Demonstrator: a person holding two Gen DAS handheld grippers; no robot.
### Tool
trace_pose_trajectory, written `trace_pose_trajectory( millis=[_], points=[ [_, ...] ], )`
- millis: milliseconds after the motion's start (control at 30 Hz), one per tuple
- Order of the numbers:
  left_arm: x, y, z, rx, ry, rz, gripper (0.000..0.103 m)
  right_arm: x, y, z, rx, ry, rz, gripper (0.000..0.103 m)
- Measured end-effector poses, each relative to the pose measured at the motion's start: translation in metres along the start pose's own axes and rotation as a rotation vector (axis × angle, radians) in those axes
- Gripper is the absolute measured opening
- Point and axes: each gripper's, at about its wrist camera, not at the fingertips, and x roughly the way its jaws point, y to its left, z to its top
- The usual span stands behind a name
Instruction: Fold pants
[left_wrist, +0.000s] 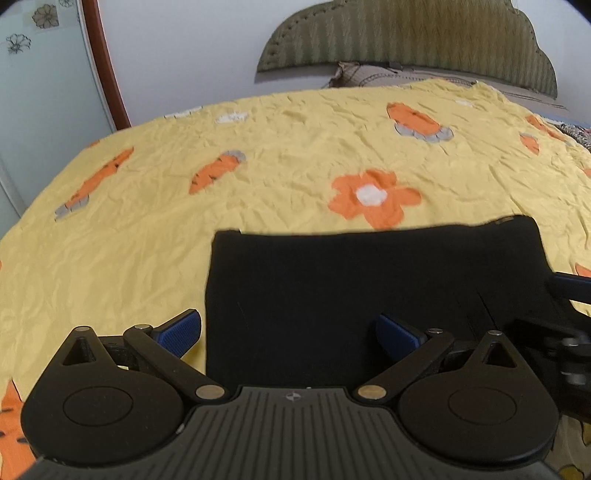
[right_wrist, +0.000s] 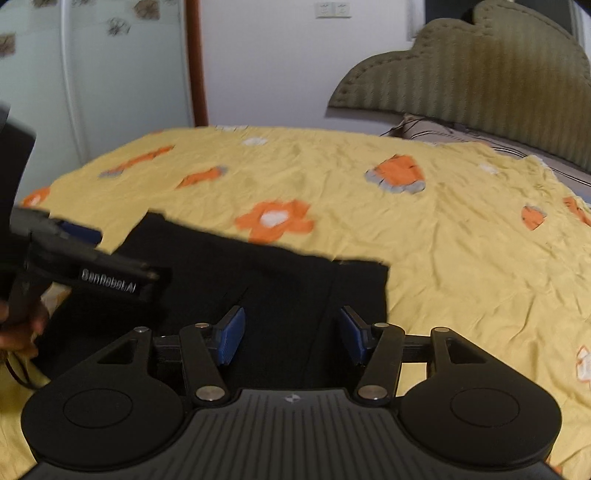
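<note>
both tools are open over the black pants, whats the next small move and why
Probably lower both and close them on the near edge of the pants. The left tool and right tool hang open and empty over the cloth, which lies flat in a rectangle on the yellow sheet, so another fold may remain.

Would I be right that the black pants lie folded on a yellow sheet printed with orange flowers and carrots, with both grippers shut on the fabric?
Not quite: both grippers are open, not shut. The left gripper and right gripper each show their jaws spread apart in their own wrist views, gripping nothing. The rest holds: the black pants lie folded on the yellow sheet with orange flowers and carrots.
</note>
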Motion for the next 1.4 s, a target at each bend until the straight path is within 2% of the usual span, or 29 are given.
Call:
trace_pose_trajectory(
  millis=[67,233,367,567,633,767,1000,1200,1400],
  points=[
    [-0.002,-0.001,-0.004,-0.002,0.006,0.007,0.103,0.007,-0.001,-0.006,-0.011,0.002,-0.044,0.055],
    [-0.016,0.000,-0.015,-0.001,0.000,0.016,0.103,-0.010,0.002,-0.007,0.019,-0.030,-0.048,0.055],
    [-0.030,0.004,-0.034,-0.024,-0.002,0.005,0.103,-0.006,0.001,-0.017,-0.009,0.002,-0.095,0.055],
    [-0.050,0.009,-0.061,-0.093,-0.024,-0.001,0.103,-0.037,0.008,-0.028,0.035,-0.052,-0.052,0.055],
    [-0.050,0.008,-0.062,-0.104,-0.021,-0.002,0.103,-0.035,0.011,-0.032,0.032,-0.048,-0.037,0.055],
    [-0.048,0.008,-0.062,-0.129,-0.009,0.004,0.103,-0.021,0.008,-0.038,0.028,-0.039,-0.086,0.055],
    [-0.048,0.006,-0.063,-0.145,-0.013,0.023,0.103,-0.039,0.009,-0.038,0.056,-0.059,-0.085,0.055],
    [-0.052,0.000,-0.063,-0.110,-0.030,0.044,0.103,-0.035,0.009,-0.044,0.029,-0.047,-0.101,0.055],
    [-0.056,-0.003,-0.065,-0.101,-0.037,0.053,0.103,-0.049,0.012,-0.042,0.049,-0.082,-0.072,0.055]
  ],
)
